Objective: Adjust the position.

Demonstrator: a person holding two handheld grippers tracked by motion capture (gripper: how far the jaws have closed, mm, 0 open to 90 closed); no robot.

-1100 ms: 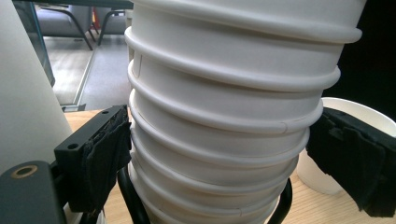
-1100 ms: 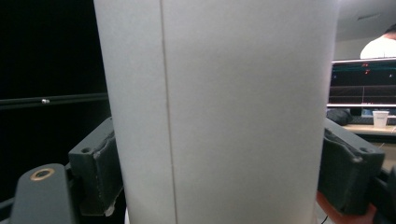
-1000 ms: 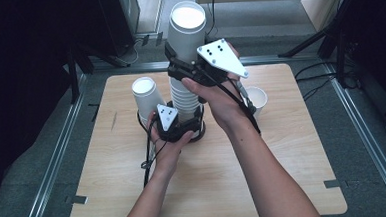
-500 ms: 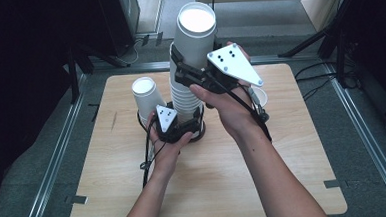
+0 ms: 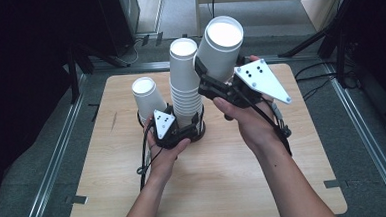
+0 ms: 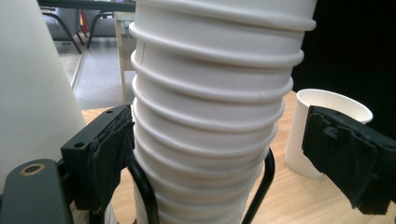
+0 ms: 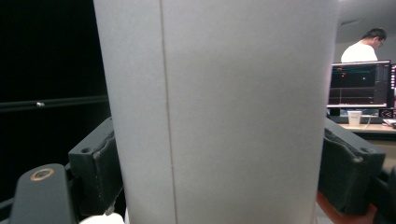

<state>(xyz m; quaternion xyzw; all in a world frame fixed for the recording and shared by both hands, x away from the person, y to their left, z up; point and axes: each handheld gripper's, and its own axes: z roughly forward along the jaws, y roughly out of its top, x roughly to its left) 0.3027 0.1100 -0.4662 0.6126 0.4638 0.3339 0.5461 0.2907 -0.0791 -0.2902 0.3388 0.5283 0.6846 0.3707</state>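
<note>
Right tool [image 5: 214, 82] is gripping a single paper cup [image 5: 221, 47] beside the stack.
Left tool [image 5: 178, 127], its jaws just closing, is straddling the base of the cup stack [image 5: 184, 84] on the surface [image 5: 224, 177]; one pad is touching, the other standing clear.

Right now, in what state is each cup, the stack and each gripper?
Stack of cups: upright in a black wire holder, open ends down.
Lifted cup: off the stack, tilted, clamped in the right gripper.
Left gripper: around the stack's base, one pad touching, the other apart; jaws have just been closing.
Single cup: standing upside down beside the stack.
Small cup: upright, open end up.
</note>
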